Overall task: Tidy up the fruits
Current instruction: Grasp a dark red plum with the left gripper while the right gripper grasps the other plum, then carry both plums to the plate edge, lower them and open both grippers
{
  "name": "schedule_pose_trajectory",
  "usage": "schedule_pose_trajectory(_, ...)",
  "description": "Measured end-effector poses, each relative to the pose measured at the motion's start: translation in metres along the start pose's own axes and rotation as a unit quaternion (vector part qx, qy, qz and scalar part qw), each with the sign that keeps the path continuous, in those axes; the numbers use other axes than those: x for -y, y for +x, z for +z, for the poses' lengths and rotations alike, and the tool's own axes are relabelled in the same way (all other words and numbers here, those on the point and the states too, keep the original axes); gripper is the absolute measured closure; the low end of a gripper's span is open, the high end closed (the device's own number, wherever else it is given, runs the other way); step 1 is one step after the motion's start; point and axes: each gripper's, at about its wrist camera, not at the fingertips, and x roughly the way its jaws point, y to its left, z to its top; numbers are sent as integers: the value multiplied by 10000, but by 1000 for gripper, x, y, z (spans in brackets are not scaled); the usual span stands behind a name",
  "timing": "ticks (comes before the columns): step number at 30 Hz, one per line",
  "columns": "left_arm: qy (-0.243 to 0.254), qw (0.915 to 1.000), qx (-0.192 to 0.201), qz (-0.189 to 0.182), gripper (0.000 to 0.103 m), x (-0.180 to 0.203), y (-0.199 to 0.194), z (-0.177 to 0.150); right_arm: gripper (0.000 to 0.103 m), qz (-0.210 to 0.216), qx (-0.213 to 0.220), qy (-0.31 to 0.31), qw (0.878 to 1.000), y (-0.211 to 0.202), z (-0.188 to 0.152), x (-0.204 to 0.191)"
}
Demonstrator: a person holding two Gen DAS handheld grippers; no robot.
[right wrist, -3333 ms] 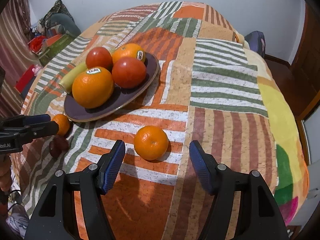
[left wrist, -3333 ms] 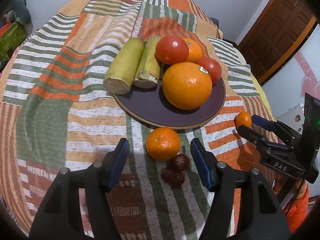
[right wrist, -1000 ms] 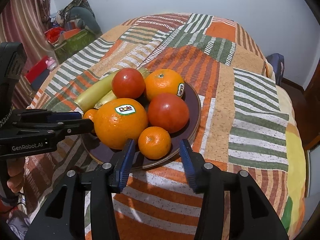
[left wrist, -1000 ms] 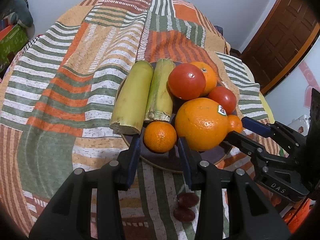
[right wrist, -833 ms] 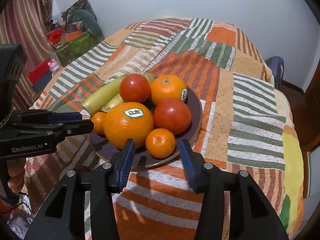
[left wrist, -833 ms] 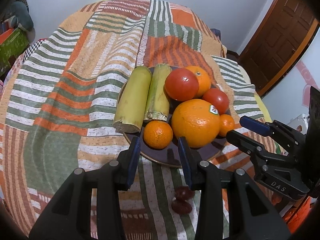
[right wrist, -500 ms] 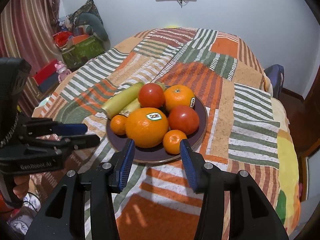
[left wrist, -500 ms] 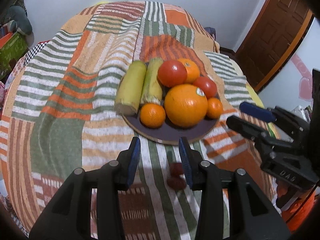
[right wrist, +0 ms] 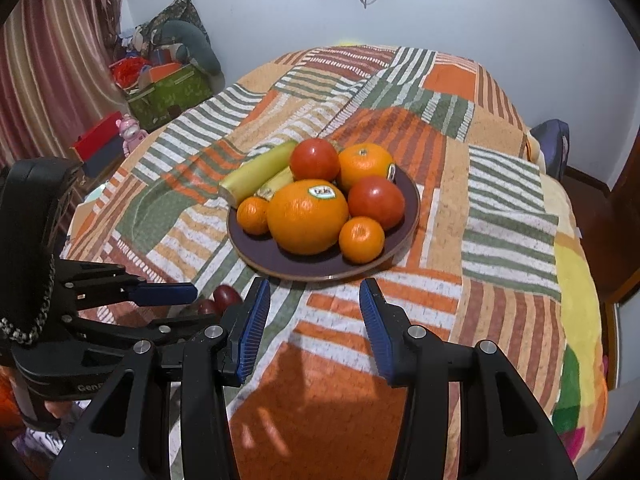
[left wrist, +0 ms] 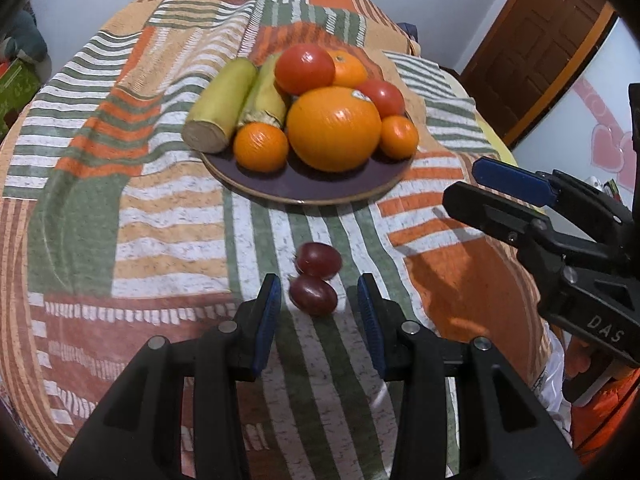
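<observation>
- Before the dark round plate (left wrist: pixel 304 192): two glossy maroon grapes (left wrist: pixel 313 295) on the striped cloth (left wrist: pixel 160 220), framed by the left gripper (left wrist: pixel 318 300), spread and empty.
- Right view only: Dole sticker (right wrist: pixel 321 191) atop the big orange (right wrist: pixel 307 216); right gripper (right wrist: pixel 314 312) also apart, short of the plate.

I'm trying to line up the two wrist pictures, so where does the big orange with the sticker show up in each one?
Left wrist view: the big orange sits upper middle, front centre of the plate.
Right wrist view: the big orange sits at picture centre, sticker facing up.
Shared landmark: the two dark red grapes on the cloth by the left hand-held gripper.
</observation>
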Motion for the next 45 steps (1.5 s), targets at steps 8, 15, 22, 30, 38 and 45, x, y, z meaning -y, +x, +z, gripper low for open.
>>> schedule_pose_trajectory(8,97,9999,22,117,78,0,6,-2,60,174,-201,78,9996,10,-7,-4)
schedule_pose_trajectory(15,-96,9996,228,129,78,-20,-13,-5,60,335,-283,-101,9990,23,-4,-21)
schedule_pose_trajectory(22,-424,9977,487,209,78,-51,-35,-7,61,511,-524,-369,9966,45,-4,-42)
schedule_pose_trajectory(30,-533,9975,461,53,78,-57,-36,-11,81,623,-733,-561,9938,61,-5,-55)
schedule_pose_trajectory(38,-403,9979,509,30,78,-48,-32,-2,82,604,-494,-430,9960,44,0,-45)
schedule_pose_trajectory(45,-181,9978,642,-25,78,-32,-32,19,82,384,-229,-179,9988,29,6,-23)
